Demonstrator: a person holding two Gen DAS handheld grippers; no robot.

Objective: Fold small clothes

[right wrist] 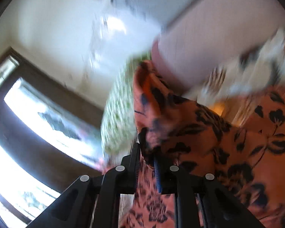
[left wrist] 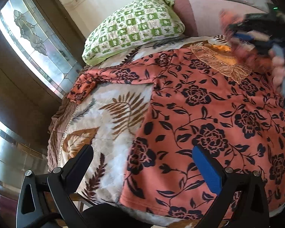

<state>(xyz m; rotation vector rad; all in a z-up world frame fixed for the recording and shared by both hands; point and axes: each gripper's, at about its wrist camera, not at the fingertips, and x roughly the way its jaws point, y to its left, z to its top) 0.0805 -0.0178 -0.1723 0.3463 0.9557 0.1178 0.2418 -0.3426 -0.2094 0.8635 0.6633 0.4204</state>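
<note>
An orange top with a dark flower print [left wrist: 209, 114] lies spread on a leaf-patterned blanket [left wrist: 108, 117], its lace collar [left wrist: 218, 62] at the far end and one sleeve [left wrist: 96, 79] stretched out to the left. My left gripper [left wrist: 142, 157] hangs open above the top's near hem, nothing between its fingers. At the top's far right shoulder, my right gripper [left wrist: 256, 36] shows blurred, held by a hand [left wrist: 279, 64]. In the right wrist view, the right gripper [right wrist: 147, 157] is shut on a bunched part of the orange top [right wrist: 161, 117], lifted off the bed.
A green and white checked pillow [left wrist: 134, 28] lies at the head of the bed beside a pink headboard [left wrist: 209, 13]. Patterned glass windows [left wrist: 34, 43] in a dark frame run along the left. The blanket's left edge [left wrist: 57, 133] drops off toward the wall.
</note>
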